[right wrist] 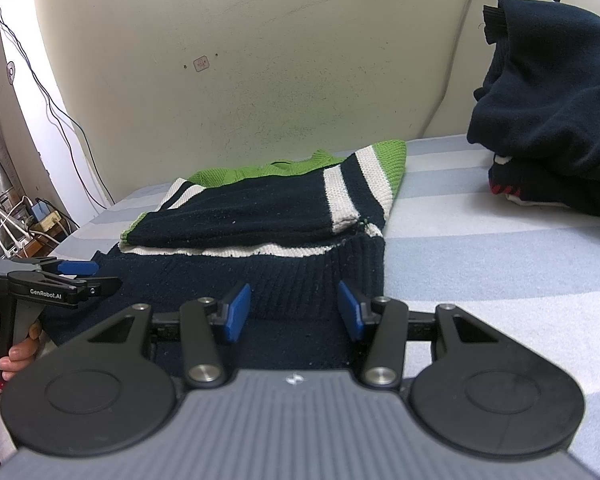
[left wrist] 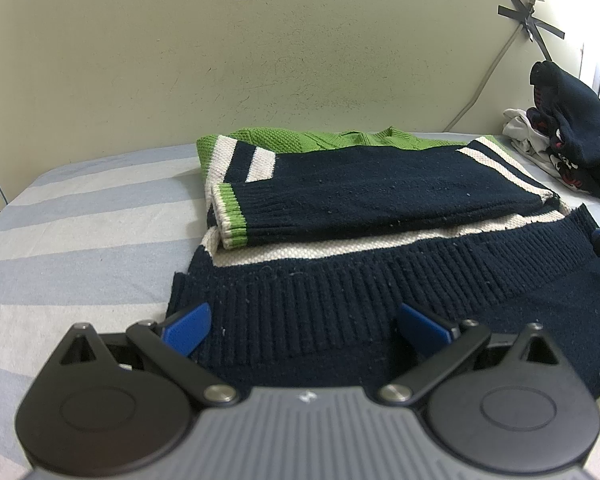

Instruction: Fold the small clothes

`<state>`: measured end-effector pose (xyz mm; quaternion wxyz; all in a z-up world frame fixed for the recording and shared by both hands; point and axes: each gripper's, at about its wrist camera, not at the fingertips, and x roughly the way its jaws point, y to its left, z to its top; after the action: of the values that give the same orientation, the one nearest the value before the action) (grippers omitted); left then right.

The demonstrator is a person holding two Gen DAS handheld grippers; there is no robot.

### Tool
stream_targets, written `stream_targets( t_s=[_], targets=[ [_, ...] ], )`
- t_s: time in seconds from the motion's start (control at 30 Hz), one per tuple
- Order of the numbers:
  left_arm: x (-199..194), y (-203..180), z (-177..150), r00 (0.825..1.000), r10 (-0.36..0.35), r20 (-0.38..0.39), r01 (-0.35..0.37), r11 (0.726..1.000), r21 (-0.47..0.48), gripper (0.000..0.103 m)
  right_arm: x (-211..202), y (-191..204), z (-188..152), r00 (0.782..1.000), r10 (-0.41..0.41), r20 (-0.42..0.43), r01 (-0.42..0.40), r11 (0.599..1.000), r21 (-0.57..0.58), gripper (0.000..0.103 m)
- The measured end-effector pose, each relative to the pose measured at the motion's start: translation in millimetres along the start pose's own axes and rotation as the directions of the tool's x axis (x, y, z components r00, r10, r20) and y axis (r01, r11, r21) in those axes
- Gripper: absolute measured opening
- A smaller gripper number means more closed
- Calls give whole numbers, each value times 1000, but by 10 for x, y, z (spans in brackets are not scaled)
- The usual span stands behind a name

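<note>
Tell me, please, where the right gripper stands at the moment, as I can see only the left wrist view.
Observer: The right gripper is over the ribbed hem of the sweater, near the hem's right corner. Its jaws are apart and the pads are not pressing the knit.
Operator: Thank you. How does my own gripper look from that side?
Observer: The left gripper reaches in at the hem's left end, and a hand is wrapped around its handle.
Operator: Is there anything beside the bed on my side?
Observer: Yes, a tangle of cables and plugs sits beyond the bed's left edge.
</note>
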<state>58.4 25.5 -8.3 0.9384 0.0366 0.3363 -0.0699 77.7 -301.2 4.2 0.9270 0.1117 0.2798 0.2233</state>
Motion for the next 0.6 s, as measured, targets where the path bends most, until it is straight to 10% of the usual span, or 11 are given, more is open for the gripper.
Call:
stream_targets(
  t_s=[0.6],
  targets=[
    [-1,-3,4,1000,6,1,-6,1000,-5,103,0,-3,-1,1000,-1,2,1,1000,0,51]
  ],
)
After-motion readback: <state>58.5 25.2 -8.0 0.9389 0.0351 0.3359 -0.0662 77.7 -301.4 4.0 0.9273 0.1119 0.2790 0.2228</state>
